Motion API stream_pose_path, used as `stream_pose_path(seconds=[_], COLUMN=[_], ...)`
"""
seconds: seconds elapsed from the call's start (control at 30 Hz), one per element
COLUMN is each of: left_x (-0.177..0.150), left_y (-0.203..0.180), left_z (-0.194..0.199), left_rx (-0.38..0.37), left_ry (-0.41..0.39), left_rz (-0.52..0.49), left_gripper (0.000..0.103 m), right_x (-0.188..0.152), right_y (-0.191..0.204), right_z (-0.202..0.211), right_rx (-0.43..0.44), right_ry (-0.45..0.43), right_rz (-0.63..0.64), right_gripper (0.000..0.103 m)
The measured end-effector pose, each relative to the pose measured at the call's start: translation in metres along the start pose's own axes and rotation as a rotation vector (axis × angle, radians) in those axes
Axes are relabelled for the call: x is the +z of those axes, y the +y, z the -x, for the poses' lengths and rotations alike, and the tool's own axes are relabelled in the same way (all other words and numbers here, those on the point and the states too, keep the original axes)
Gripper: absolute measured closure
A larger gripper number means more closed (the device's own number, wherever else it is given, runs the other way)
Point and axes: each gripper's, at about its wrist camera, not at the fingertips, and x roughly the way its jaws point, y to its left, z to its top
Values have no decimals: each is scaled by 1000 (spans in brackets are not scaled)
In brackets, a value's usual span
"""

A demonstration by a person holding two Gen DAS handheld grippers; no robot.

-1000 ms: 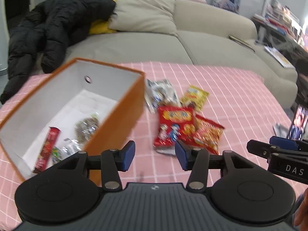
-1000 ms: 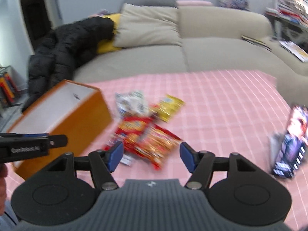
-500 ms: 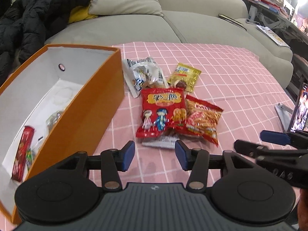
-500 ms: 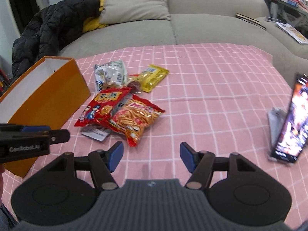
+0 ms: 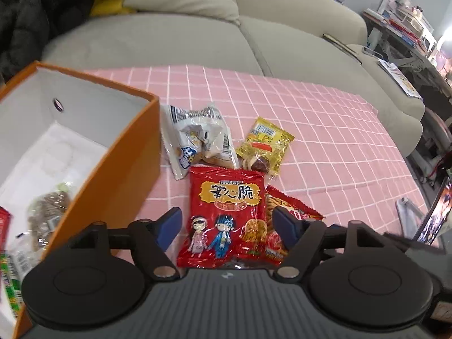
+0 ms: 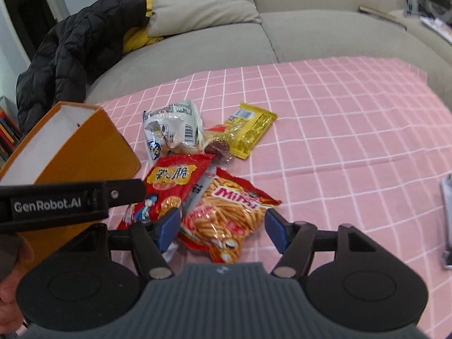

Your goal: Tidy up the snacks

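Observation:
A pile of snack packets lies on the pink checked tablecloth (image 5: 325, 130). My left gripper (image 5: 227, 226) is open, with its fingers on either side of the red cartoon packet (image 5: 226, 212). My right gripper (image 6: 221, 226) is open over the orange Mimi stick packet (image 6: 226, 214). Beyond them lie a white-clear packet (image 5: 195, 138) and a yellow packet (image 5: 264, 144). The orange box (image 5: 127, 169) at the left holds several snacks (image 5: 48, 214). The red packet (image 6: 172, 183) and the box (image 6: 82, 152) also show in the right wrist view.
A grey sofa (image 5: 175, 36) with a black jacket (image 6: 70, 53) and a beige cushion (image 6: 203, 0) stands behind the table. A phone on a stand (image 5: 435, 217) is at the right table edge. The left gripper's body (image 6: 56, 203) crosses the right wrist view.
Both grippers have moved forward and down to the snack pile. The left now straddles the red packet and the right the Mimi packet. Both jaws have stayed open.

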Motion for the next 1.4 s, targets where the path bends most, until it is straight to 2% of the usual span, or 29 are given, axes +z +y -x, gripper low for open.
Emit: stream_pose_path(seconds=[0.1, 0.3, 0.43, 0.7, 0.8, 0.83, 0.87, 0.93, 1.13, 1.27, 1.4], left_x=[7, 8, 9, 5, 5, 5, 5, 5, 0, -3, -8], left_y=[2, -4, -14, -25, -19, -18, -17, -15, -20, -23, -23], left_z=[-16, -42, -51, -67, -70, -69, -67, -64, -51, -39, -25], left_rx=[16, 27, 70, 143, 139, 137, 136, 125, 142, 126, 107], left_ry=[54, 118, 126, 145, 151, 147, 144, 140, 107, 89, 75], left_rz=[16, -1, -51, -178, -155, -150, -150, -144, -169, -156, -133], left_gripper=[16, 15, 10, 8, 16, 26, 30, 30, 31, 32, 53], right_x=[4, 1, 0, -4, -6, -6, -6, -7, -7, -8, -10], right_y=[-3, -10, -12, -14, -15, -16, -16, -16, -13, -13, -12], right_z=[-13, -27, -29, -35, -34, -33, -33, -32, -28, -22, -10], right_rx=[-10, -22, -9, 7, 16, 20, 24, 32, 31, 27, 23], right_ry=[23, 47, 52, 64, 64, 64, 64, 64, 60, 50, 32], right_rz=[-42, -65, -63, -63, -66, -67, -68, -65, -45, -22, 5], right_gripper=[35, 35, 35, 42, 46, 48, 49, 54, 62, 66, 69])
